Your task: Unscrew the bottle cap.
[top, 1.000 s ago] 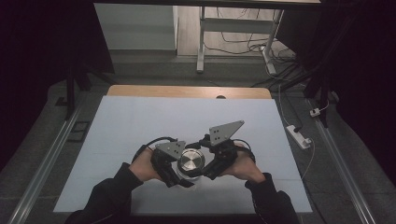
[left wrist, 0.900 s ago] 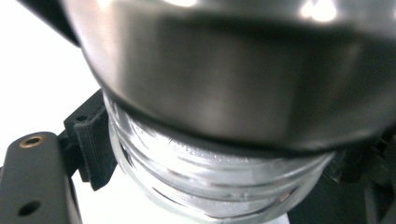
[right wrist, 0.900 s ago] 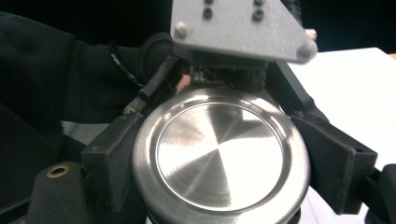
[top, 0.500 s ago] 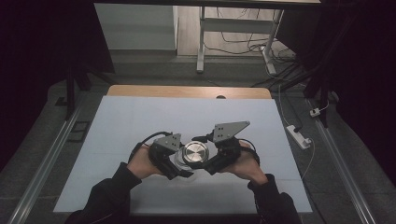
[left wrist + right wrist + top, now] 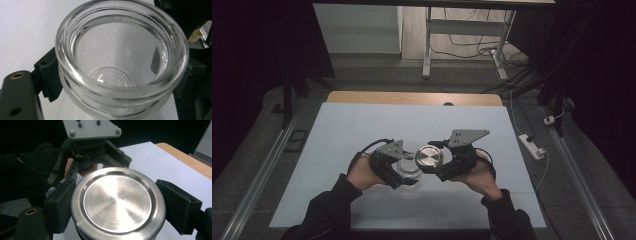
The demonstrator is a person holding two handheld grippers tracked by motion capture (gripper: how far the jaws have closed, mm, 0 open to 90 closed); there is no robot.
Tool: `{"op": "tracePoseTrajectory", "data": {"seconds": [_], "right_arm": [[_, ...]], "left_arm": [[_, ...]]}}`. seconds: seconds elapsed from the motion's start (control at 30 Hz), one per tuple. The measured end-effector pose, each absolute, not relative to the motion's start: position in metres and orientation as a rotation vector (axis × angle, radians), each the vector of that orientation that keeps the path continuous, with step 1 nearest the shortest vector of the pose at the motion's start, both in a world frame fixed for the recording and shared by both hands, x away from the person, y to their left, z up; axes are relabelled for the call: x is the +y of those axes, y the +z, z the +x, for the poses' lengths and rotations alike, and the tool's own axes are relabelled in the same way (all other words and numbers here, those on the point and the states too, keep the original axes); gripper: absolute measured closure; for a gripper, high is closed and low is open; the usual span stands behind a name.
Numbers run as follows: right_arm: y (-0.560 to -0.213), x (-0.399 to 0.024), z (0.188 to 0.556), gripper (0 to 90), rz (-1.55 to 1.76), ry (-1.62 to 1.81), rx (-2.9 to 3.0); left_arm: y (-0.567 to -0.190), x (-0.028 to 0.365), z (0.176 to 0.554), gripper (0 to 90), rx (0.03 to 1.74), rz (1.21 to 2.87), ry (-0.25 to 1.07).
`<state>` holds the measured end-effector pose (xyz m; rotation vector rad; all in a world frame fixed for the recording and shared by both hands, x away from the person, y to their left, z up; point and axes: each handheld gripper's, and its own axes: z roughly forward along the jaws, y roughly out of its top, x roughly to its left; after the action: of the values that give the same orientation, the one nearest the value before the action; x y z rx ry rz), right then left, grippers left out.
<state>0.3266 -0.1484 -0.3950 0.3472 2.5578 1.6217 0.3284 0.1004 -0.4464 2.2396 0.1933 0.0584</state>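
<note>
A clear glass jar with a threaded, open mouth sits between the black jaws of my left gripper, which is shut on its body. In the high view the jar is low over the white table near the front, with the left gripper around it. A round brushed-steel lid is clamped edge to edge in my right gripper. In the high view the lid is held by the right gripper just right of the jar's mouth and slightly above it. The other hand's gripper faces it closely.
A white sheet covers the table, with a wooden strip along the far edge. A white power strip and cables lie on the floor at the right. A metal stand's legs are beyond the table.
The right gripper has carried the lid up and to the right, off the jar's mouth. The jar's glass rim now shows beside it. Both hands shifted slightly away from the person.
</note>
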Motion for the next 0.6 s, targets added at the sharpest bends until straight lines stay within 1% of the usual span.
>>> {"op": "tracePoseTrajectory", "data": {"seconds": [0.6], "right_arm": [[-0.403, -0.163, 0.322, 19.1, 0.419, 1.592, 2.509]], "left_arm": [[-0.446, 0.111, 0.337, 15.6, 0.319, 2.217, 0.131]]}}
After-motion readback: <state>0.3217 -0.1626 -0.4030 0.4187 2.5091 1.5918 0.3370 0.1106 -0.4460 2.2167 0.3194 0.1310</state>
